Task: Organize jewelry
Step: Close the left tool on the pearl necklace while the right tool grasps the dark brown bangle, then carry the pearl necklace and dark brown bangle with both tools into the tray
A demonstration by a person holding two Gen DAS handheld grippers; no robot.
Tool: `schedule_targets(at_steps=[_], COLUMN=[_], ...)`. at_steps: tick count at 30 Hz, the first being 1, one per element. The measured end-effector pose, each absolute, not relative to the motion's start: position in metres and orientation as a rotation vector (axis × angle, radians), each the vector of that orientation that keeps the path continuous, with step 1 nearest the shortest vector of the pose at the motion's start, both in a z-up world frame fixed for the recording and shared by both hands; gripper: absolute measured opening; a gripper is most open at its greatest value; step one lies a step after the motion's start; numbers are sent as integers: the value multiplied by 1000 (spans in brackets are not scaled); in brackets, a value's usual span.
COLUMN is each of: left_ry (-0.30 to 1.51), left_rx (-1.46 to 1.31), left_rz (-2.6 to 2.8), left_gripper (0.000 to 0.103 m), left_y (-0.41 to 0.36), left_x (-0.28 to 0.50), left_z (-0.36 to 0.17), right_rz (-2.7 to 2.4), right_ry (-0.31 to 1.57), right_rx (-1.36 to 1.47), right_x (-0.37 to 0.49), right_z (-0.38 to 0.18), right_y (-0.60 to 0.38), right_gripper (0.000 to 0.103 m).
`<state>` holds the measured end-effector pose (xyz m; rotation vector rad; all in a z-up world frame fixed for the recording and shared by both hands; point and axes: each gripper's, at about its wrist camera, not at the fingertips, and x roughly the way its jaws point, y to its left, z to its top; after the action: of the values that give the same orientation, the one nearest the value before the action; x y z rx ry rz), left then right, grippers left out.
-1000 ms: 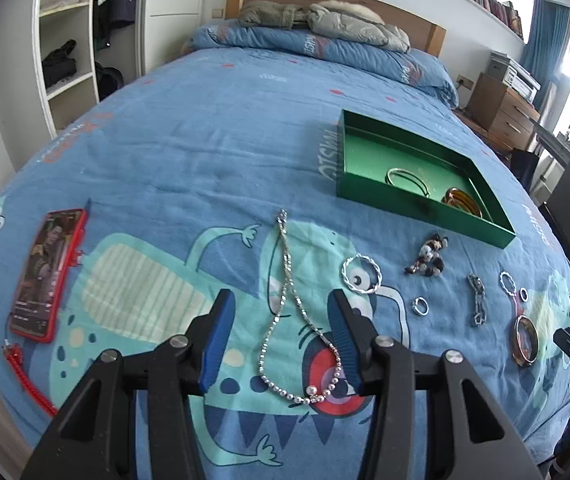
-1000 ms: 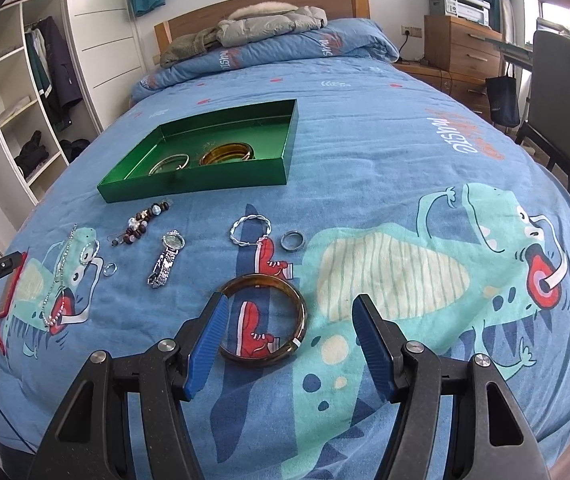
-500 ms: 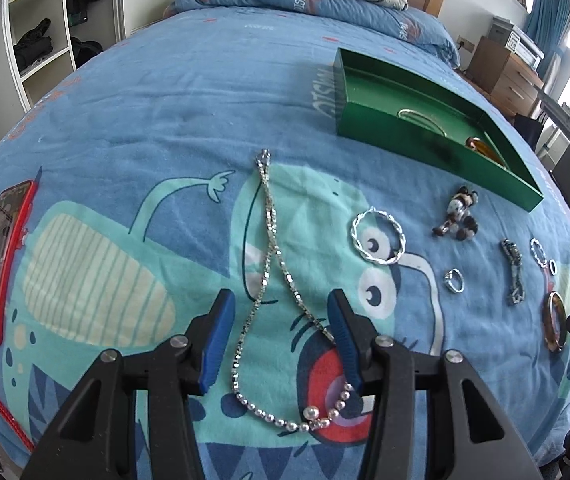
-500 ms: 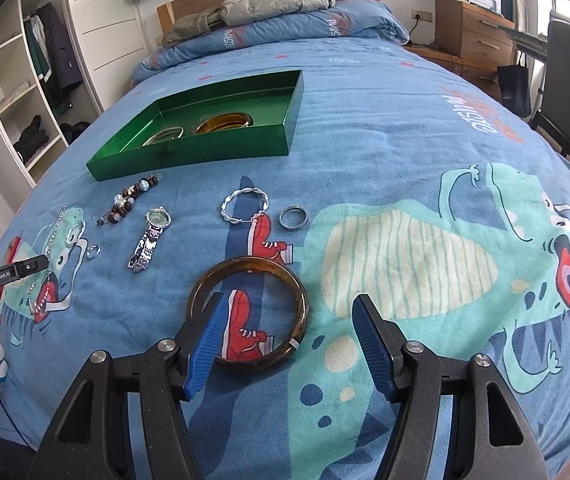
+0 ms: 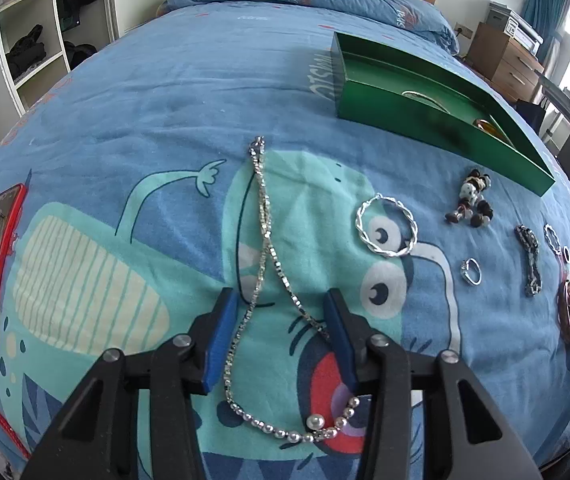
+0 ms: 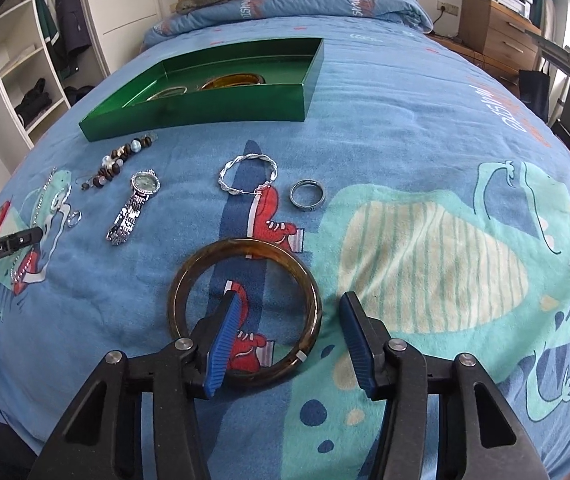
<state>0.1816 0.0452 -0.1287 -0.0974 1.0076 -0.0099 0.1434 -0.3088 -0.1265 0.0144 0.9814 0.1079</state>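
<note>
**Both grips can slip**

The left gripper [image 5: 281, 334], half-open and closing, straddles the silver beaded necklace [image 5: 263, 216] on the bed; thin strands may escape. The right gripper [image 6: 289, 338], also closing, straddles the brown bangle's [image 6: 245, 312] rim, which may skid.

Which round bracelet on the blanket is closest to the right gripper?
The big brown tortoiseshell bangle. Its rim lies between the right gripper fingers, while the twisted silver bracelet lies farther off.

Right tool [image 6: 287, 336] jaws closing, straddling the right rim of the bangle [image 6: 245, 312] on the bed [image 6: 425, 120]; pads not touching.
</note>
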Motion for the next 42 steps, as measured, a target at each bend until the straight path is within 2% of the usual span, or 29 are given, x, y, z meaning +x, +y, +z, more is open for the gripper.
schedule_targets(at_steps=[2,7,10,23,42], left_ry=[1006,1000,997,955,806], left_rx=[-104,-130,-151,-174,-180], left_rz=[-15,-35,-51,-39,-44], left_gripper=[33,11,5,4,4], left_y=[45,46,50,60,69], left_x=[181,178,177,159,108], left_z=[-128,-127,-127,-106,-31], right_rz=[123,160,160,113,107], right_ry=[986,985,977,875,717], right_rx=[1,3,8,-8,6], right_x=[145,147,146,126,74], right_z=[-128,-127,-126,-103,-38], right_y=[-307,-300,-297,-298,-293], right_gripper=[45,20,12,9,9])
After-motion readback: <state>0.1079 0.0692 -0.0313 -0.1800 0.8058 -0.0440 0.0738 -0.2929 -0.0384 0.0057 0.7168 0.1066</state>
